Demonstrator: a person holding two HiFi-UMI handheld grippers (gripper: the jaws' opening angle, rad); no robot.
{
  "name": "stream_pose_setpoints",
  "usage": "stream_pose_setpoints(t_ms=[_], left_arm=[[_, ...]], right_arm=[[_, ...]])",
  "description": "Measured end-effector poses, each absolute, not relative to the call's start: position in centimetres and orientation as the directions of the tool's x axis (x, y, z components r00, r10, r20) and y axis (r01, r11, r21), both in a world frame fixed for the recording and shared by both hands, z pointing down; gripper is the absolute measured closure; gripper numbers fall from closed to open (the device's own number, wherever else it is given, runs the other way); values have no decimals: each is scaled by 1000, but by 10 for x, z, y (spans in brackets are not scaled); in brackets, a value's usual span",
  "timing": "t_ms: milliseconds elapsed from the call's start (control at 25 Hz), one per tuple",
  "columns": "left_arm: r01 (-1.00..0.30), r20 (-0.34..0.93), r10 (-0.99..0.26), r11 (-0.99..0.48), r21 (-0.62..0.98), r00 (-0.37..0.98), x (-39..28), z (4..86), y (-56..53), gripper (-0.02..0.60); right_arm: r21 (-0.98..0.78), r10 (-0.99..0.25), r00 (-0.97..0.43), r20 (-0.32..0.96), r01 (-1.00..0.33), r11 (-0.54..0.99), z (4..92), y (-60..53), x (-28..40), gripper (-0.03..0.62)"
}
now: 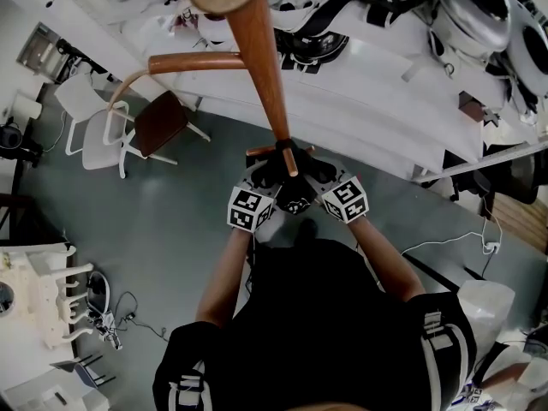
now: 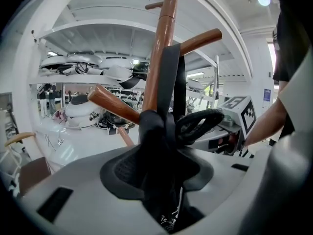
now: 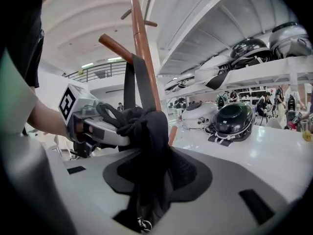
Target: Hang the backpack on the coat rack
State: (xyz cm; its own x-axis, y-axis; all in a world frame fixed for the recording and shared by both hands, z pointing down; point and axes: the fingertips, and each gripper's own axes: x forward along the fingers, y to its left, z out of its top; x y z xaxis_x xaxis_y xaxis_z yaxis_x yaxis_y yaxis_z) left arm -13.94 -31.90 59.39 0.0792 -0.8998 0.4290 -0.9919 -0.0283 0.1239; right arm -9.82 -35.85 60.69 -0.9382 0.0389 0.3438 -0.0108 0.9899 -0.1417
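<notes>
The wooden coat rack pole (image 1: 261,67) rises straight in front of me. A black backpack (image 1: 296,199) hangs against it between both grippers. In the left gripper view its strap (image 2: 172,77) runs up the pole (image 2: 164,58) to a peg (image 2: 200,37). In the right gripper view the strap (image 3: 137,82) goes over a peg (image 3: 116,46). My left gripper (image 1: 272,172) (image 2: 161,158) stands open with bunched black fabric (image 2: 157,141) between its jaws. My right gripper (image 1: 318,171) (image 3: 156,170) is open too, around the backpack fabric (image 3: 149,138). Each gripper faces the other across the bag.
Another curved rack arm (image 1: 175,62) sticks out to the left. Behind the rack runs a long white table (image 1: 368,114) and shelving with several helmets (image 3: 234,121). A brown chair (image 1: 159,120) and a white chair (image 1: 86,118) stand on the grey floor at left.
</notes>
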Motion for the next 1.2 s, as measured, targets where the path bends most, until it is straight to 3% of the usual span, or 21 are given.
stream_pose_setpoints(t_ms=[320, 440, 480, 800, 920, 1040, 1200], left_arm=[[-987, 406, -910, -22, 156, 84, -140, 592, -298, 387], [-987, 398, -913, -25, 160, 88, -143, 593, -286, 394], [-986, 394, -914, -29, 162, 92, -143, 593, -283, 409], [-990, 398, -910, -73, 124, 117, -150, 582, -260, 440], [-987, 375, -916, -102, 127, 143, -153, 572, -246, 483], [-976, 356, -910, -176, 131, 212, -151, 566, -234, 543], [-948, 349, -881, -295, 123, 319, -144, 564, -224, 555]], right_arm=[[-167, -18, -944, 331, -78, 983, 611, -358, -69, 429], [-148, -38, -942, 332, -92, 985, 612, -351, -60, 555], [-149, -40, -943, 329, -93, 984, 612, -348, -57, 568], [-131, -167, -928, 333, -221, 966, 601, -335, -48, 571], [-133, -205, -922, 328, -260, 956, 599, -324, -42, 578], [-133, -226, -915, 335, -283, 950, 600, -309, -40, 579], [-179, -278, -908, 313, -344, 922, 590, -284, -37, 580]])
